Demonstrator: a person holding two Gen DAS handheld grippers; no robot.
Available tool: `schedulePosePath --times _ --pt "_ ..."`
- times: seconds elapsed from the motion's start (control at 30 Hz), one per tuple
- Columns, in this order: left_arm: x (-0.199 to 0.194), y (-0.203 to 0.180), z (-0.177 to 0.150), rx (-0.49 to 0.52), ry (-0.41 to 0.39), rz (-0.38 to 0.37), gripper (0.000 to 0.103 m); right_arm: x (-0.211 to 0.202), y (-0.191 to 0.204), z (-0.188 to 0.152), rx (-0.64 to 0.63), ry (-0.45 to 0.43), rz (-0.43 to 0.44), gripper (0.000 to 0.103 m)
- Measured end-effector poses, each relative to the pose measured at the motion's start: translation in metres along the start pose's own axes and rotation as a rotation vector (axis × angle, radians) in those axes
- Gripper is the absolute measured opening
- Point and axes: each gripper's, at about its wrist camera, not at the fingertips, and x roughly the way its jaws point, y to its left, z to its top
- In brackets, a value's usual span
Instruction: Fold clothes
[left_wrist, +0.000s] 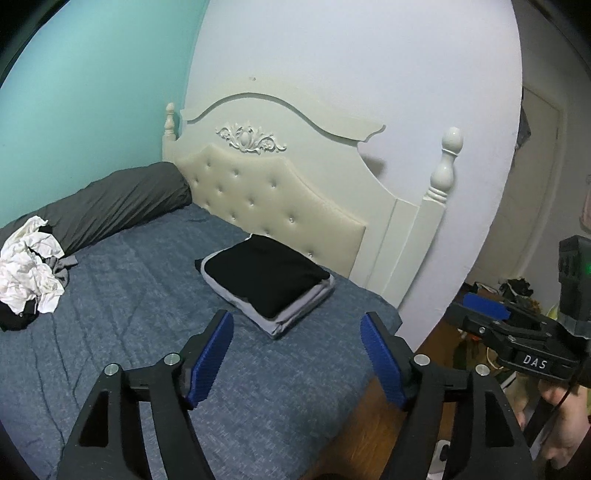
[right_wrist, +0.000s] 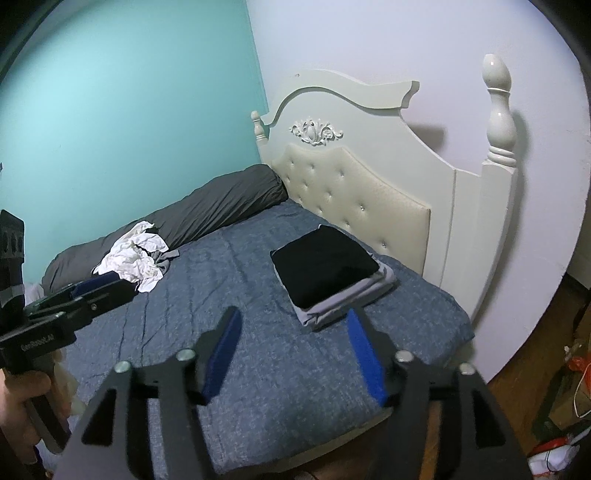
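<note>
While both our left gripper (left_wrist: 297, 328) and right gripper (right_wrist: 293, 325) hang wide and empty over the bed (left_wrist: 147, 280), a folded stack (left_wrist: 267, 282) rests by the headboard (left_wrist: 273, 199); the crumpled pile (left_wrist: 27, 269) seems next.

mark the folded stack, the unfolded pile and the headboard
folded stack (left_wrist: 266, 275): left wrist view, on the black top garment.
unfolded pile (left_wrist: 27, 273): left wrist view, on the white crumpled cloth.
headboard (right_wrist: 354, 184): right wrist view, on the tufted panel.

Both wrist views face the headboard (left_wrist: 280, 192); sharing the bed (right_wrist: 258, 280).
</note>
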Motion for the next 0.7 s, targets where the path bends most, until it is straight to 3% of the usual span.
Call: schedulePosePath --times 0.27,0.7 --pt "-0.012 -0.001 -0.012 0.013 0.001 0.005 0.079 -0.013 0.003 -0.018 0.019 0.003 -0.034 0.076" --pt "-0.023 -0.009 -0.026 0.034 -0.003 0.002 0.093 -0.031 0.012 -0.029 -0.005 -0.041 -0.071 0.088"
